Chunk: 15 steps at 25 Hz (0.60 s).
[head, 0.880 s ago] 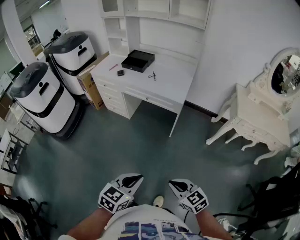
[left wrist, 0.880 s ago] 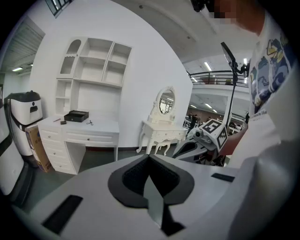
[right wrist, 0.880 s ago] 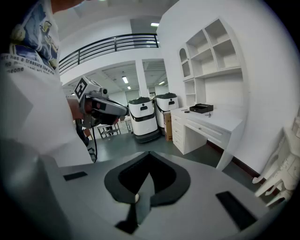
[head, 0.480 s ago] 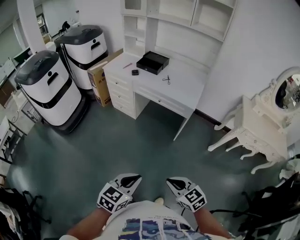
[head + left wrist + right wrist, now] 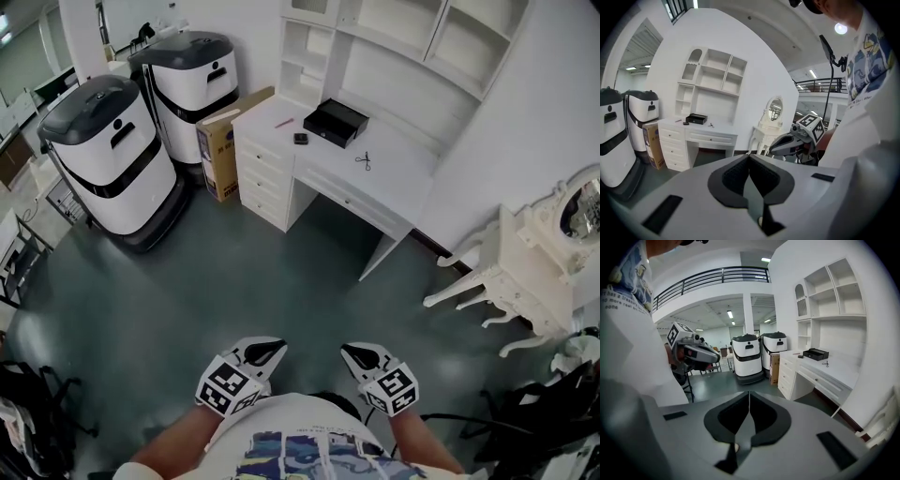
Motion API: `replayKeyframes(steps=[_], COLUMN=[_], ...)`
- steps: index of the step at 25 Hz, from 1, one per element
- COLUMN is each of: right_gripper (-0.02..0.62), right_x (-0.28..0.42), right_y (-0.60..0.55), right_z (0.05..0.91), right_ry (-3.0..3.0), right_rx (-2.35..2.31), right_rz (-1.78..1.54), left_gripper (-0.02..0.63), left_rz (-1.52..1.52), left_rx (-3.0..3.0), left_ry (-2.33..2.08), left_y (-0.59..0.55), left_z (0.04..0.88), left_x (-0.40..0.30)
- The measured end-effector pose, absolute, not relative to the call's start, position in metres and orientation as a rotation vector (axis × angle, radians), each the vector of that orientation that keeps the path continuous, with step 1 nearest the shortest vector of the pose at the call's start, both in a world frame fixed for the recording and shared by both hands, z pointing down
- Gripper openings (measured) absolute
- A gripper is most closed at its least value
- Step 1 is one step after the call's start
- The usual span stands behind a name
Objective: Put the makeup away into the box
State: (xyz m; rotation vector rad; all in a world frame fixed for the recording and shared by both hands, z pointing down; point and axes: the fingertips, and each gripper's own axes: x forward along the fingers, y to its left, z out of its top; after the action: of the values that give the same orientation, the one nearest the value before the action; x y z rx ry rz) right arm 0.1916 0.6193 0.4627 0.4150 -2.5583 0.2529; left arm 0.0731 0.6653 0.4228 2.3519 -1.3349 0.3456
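We see a white desk (image 5: 403,171) across the green floor (image 5: 244,272), well apart from us. On its top sits the black box (image 5: 336,122). Low in the head view we hold the left gripper (image 5: 270,351) and the right gripper (image 5: 354,355) side by side, each with jaws pressed together on nothing. Near the box lie a scissor-shaped tool (image 5: 364,161), a small dark case (image 5: 300,139) and a pink stick (image 5: 283,122).

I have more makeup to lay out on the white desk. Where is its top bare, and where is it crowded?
The desk top is bare at its right end, beyond the scissor-like item, and along the front edge between that and the small dark item. The back left is crowded: the black box and a pink stick lie there.
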Motion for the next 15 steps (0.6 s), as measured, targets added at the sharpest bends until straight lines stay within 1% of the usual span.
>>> replayKeyframes(steps=[4,8,9,11,15], right_gripper=[0.028,0.036,0.045,0.091,0.106], right_x=[0.164,0.150,0.149,0.148,0.140], right_y=[0.615,0.615,0.611,0.595,0.549], right_z=[0.464,0.467,0.468,0.473,0.481], right_ry=[-2.564,-2.541,-2.536,-2.529,-2.535], right_rx=[0.444,0.434,0.433,0.435,0.423], right_rz=[0.246,0.251,0.253,0.265,0.271], left_gripper=[0.015,0.017,0.017,0.017,0.030], left_rz=[0.369,0.361,0.356,0.351,0.365], left_rx=[2.342,2.315,2.310,2.306,2.301], left_ry=[-1.357,-1.343,-1.343,-1.346,-1.348], left_y=[0.669,0.665,0.659,0.642,0.596], left_z=[0.430,0.441,0.443,0.445,0.448], left_x=[0.040,0.026,0.025,0.024,0.023])
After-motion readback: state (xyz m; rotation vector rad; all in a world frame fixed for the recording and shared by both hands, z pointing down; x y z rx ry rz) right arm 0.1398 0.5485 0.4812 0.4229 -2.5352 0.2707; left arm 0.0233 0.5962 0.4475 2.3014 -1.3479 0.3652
